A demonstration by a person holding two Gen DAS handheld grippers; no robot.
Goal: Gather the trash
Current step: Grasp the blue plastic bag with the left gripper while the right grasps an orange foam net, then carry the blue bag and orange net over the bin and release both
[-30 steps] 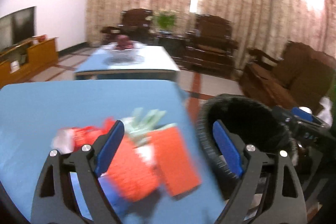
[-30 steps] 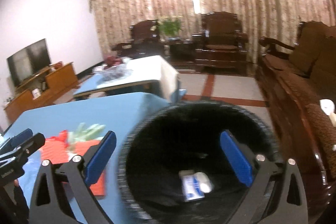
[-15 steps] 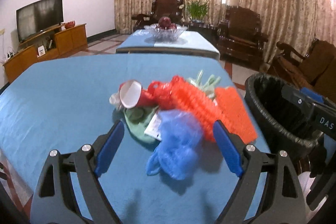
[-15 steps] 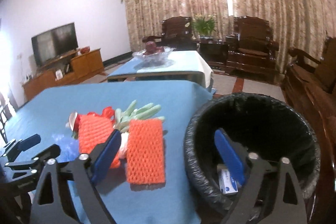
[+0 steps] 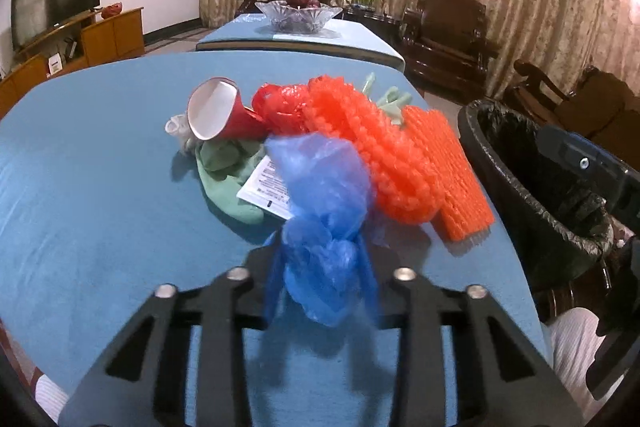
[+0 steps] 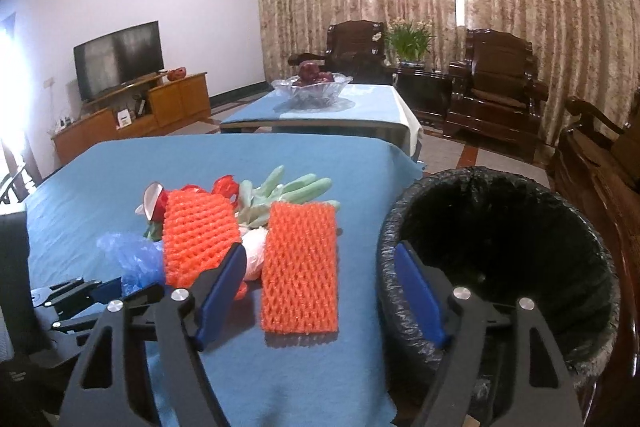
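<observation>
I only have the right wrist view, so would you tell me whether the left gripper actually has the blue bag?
Observer: Yes, the left gripper is shut on the blue plastic bag, pinching its near end.
Operator: Thank you. Is anything tucked under that bag?
Observer: A white printed slip lies partly beneath it, on top of a pale green glove.
Operator: And how does the red cup lie?
Observer: The red paper cup lies on its side, with its mouth facing the left gripper.

Left gripper (image 5: 322, 281) fingers blurred behind blue bag (image 5: 324, 211); bin (image 6: 496, 259) bottom dark, contents unreadable.
</observation>
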